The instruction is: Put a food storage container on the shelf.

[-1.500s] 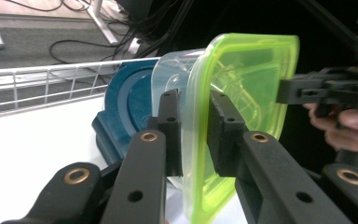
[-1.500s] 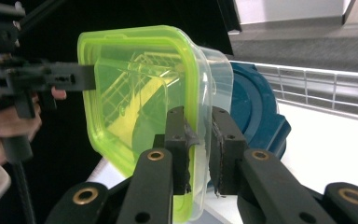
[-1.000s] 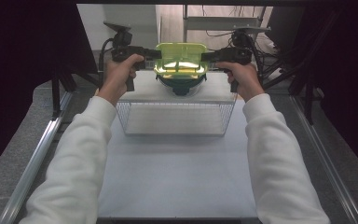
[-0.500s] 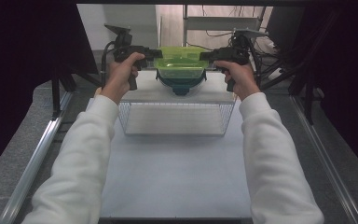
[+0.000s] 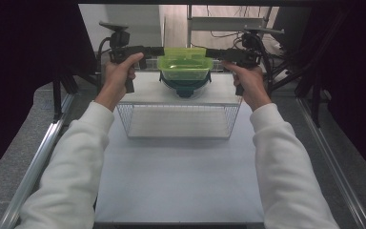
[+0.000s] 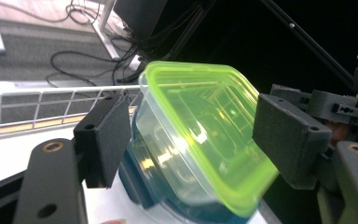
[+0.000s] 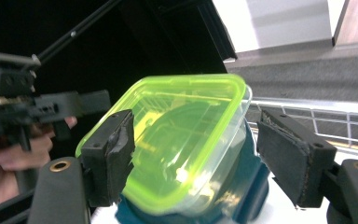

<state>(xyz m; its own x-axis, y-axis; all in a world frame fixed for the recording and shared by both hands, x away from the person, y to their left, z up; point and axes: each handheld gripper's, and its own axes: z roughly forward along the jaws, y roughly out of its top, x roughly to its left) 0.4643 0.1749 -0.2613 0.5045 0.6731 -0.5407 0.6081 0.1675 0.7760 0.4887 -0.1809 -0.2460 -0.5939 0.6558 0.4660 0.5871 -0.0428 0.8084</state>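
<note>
At the far edge of the white table (image 5: 181, 181), toward twelve o'clock in the high view, a clear container with a lime-green lid (image 5: 185, 62) is seen stacked on a dark teal container (image 5: 186, 86), just behind a wire basket (image 5: 180, 119). At about ten o'clock from the stack the left gripper (image 5: 158, 50) is held level in the person's left hand (image 5: 119, 76), its jaws pointed toward three o'clock at the lid's left end. In the left gripper view the lidded container (image 6: 200, 140) is shown tilted between the two black pads (image 6: 105, 137), which are spread apart; a gap is seen on each side, so nothing is pinched. These jaws have just been opening, with the container between them but no longer gripped. The teal container (image 6: 140, 182) is seen beneath it, resting on the table. At about two o'clock from the stack the right gripper (image 5: 210, 51) is held in the right hand (image 5: 250, 83), jaws pointed toward nine o'clock at the lid's right end. In the right gripper view the same container (image 7: 177, 140) is seen between that gripper's pads (image 7: 112, 154), which are likewise spread and have just been opening; whether the left-hand pad touches the lid's rim cannot be told, while the other pad stands clear. The left gripper (image 7: 51, 109) is seen farther off at nine o'clock there.
</note>
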